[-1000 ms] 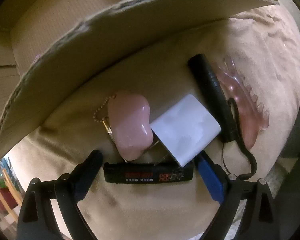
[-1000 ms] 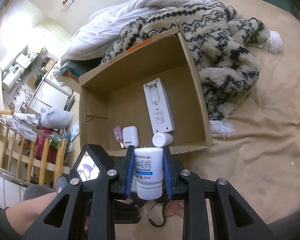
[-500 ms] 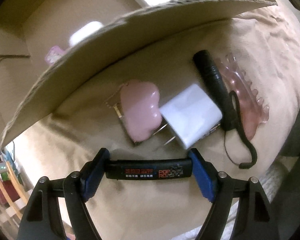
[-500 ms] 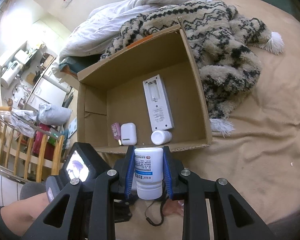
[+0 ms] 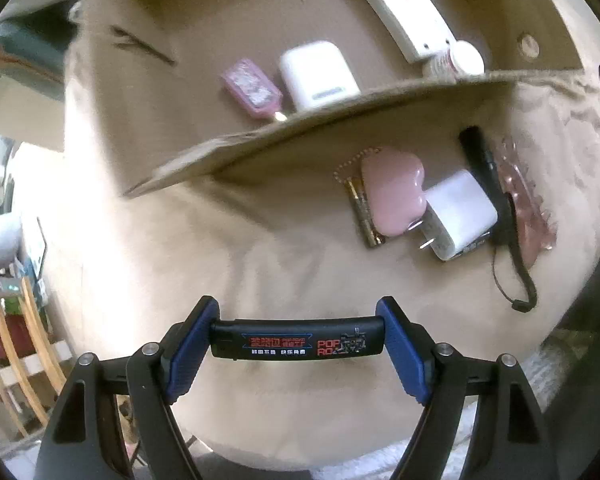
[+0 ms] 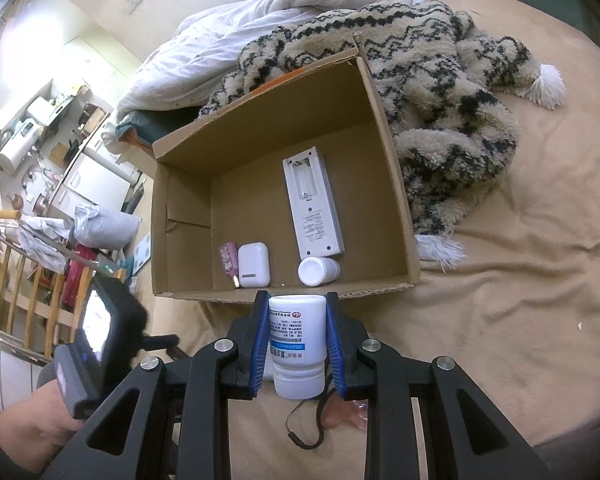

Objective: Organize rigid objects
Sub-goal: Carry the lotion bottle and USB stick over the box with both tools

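we had the left tongs (image 5: 298,344) pinching the black lighter (image 5: 298,343) endwise, long axis crosswise, the box (image 5: 340,118) straight ahead past its near wall; right tongs (image 6: 297,344) clamped the white bottle (image 6: 297,344).

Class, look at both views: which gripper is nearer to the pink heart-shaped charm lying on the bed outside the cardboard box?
Left. The left gripper, holding a black bar, hangs above the bed close to the pink charm. The right gripper, holding a white bottle, sits farther back; the charm is hidden there.
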